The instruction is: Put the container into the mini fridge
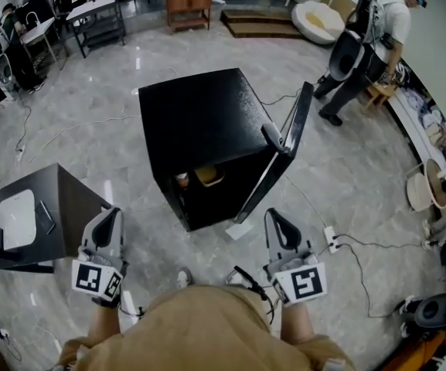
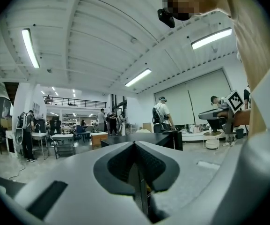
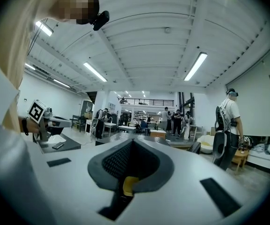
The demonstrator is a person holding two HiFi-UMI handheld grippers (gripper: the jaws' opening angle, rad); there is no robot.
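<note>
The black mini fridge [image 1: 207, 122] stands on the floor in front of me, its door [image 1: 288, 153] swung open to the right. Inside, on a shelf, sits a yellowish container [image 1: 209, 176], with a small cup-like item [image 1: 182, 180] to its left. Both grippers are held close to my body, well short of the fridge. My left gripper [image 1: 108, 216] is shut and holds nothing; its jaws meet in the left gripper view [image 2: 135, 145]. My right gripper [image 1: 275, 219] is also shut and holds nothing [image 3: 131, 143]. The fridge top [image 2: 139, 138] shows beyond the left jaws.
A black side table [image 1: 60, 199] carrying a white device [image 1: 15, 219] stands at my left. A power strip [image 1: 332, 238] and cables lie on the floor right of the fridge door. A person [image 1: 369, 45] stands at the back right; a wooden cabinet [image 1: 188, 2] is far back.
</note>
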